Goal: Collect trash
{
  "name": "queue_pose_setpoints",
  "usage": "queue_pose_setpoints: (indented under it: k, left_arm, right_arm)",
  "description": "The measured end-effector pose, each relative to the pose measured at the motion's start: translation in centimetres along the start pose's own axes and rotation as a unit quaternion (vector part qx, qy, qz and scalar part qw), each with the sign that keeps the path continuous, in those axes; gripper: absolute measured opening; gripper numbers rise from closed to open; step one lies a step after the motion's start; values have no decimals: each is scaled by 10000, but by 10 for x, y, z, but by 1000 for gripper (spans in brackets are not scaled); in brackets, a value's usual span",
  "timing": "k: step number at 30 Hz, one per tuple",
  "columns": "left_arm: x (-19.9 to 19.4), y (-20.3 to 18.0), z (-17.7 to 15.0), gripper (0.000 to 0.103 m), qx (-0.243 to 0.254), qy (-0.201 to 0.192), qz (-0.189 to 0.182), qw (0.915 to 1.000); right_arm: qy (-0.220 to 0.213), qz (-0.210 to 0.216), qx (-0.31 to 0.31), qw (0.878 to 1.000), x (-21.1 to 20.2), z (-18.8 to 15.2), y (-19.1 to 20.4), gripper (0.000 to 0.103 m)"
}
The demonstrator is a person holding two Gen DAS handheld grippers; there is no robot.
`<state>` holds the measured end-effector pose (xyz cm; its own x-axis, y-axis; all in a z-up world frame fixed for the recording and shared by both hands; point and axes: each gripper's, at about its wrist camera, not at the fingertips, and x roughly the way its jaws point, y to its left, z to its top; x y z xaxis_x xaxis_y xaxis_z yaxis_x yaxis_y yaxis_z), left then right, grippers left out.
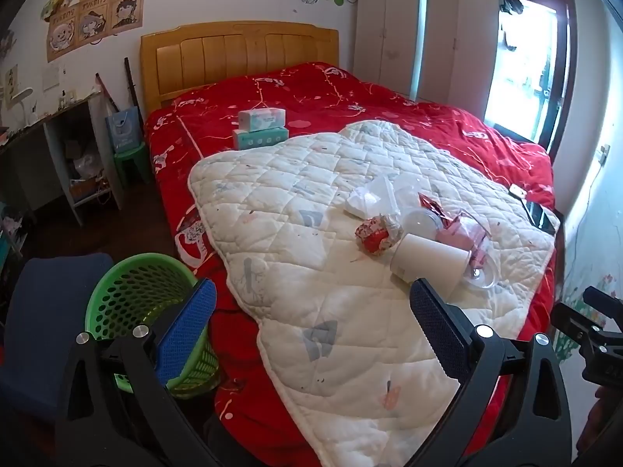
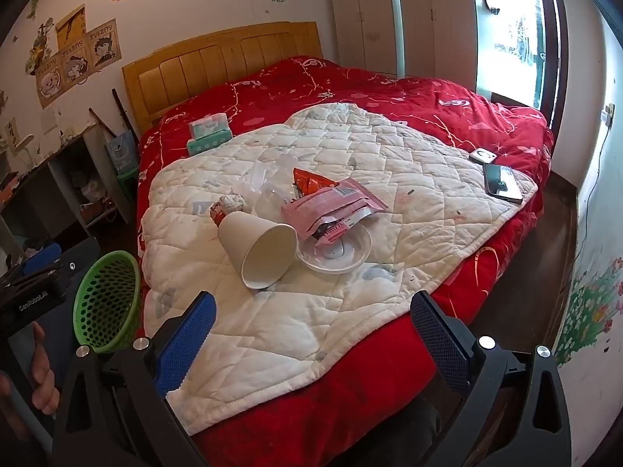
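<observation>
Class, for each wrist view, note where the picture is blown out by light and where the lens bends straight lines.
Left wrist view: the window is overexposed, with no detail outside; the wardrobe edges bow.
Right wrist view: the window glares white; the headboard curves, corners dark.

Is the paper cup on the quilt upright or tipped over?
Tipped over. The cup lies on its side on the quilt, open mouth facing the right wrist camera, inside apparently empty.
</observation>
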<state>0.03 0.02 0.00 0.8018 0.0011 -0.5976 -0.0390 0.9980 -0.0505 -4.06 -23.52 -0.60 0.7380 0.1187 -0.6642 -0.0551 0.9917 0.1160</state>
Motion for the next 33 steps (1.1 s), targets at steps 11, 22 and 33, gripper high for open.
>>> queue_pose_setpoints:
  k: [11, 22, 33]
  left_arm:
    - [1, 0, -1, 98, -6, -1, -3, 10000]
    - [12, 0, -2, 98, -41, 2, -34, 10000]
    - [25, 1, 6, 98, -179, 30, -102, 9998]
  right_arm:
    - [38, 16, -17, 10000, 11, 2, -2, 97]
    - [42, 2, -71, 10000, 17, 9, -2, 97]
    - [49, 48, -184, 9998, 25, 19, 0, 97]
